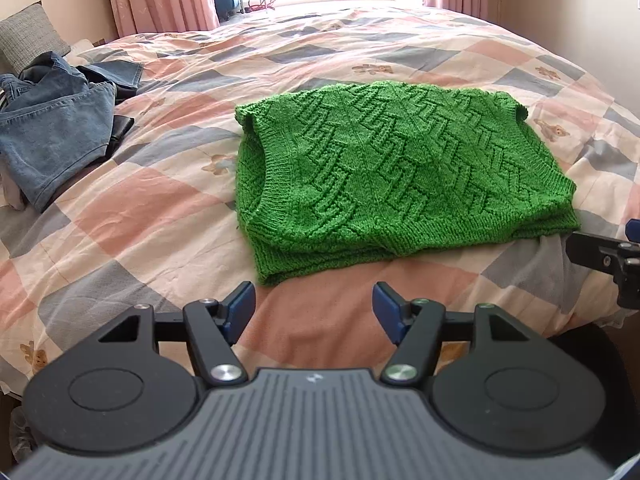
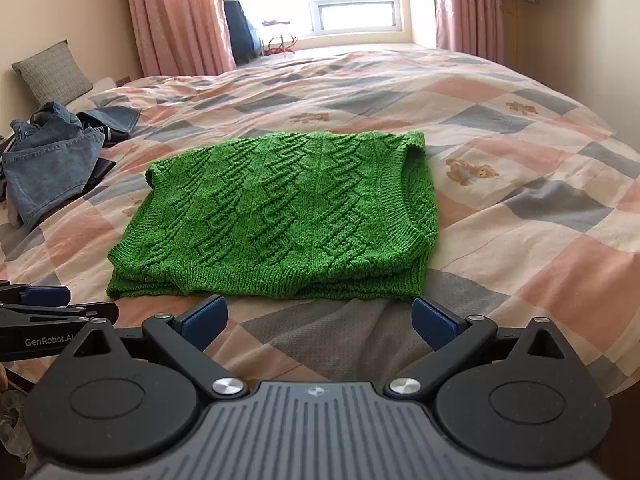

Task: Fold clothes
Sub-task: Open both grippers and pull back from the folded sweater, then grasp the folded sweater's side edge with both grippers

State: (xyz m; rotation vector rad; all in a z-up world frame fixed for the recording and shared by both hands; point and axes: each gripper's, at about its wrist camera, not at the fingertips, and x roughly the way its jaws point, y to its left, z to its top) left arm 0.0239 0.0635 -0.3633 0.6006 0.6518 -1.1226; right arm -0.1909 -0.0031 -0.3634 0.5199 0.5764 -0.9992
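A patchwork duvet [image 1: 160, 216] in pink, grey and cream, printed with small teddy bears [image 2: 472, 171], is spread across the bed. A grey checked cushion [image 2: 52, 72] is propped at the far left wall. Pink curtains [image 2: 180, 16] are drawn back either side of a bright window [image 2: 352, 0]. Something red [image 2: 282, 44] is seen on the sill, too small to tell.

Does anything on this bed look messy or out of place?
Yes: the blue denim jeans lie crumpled in a heap at the bed's left edge, unfolded. The green knitted vest is folded, its layers roughly aligned.
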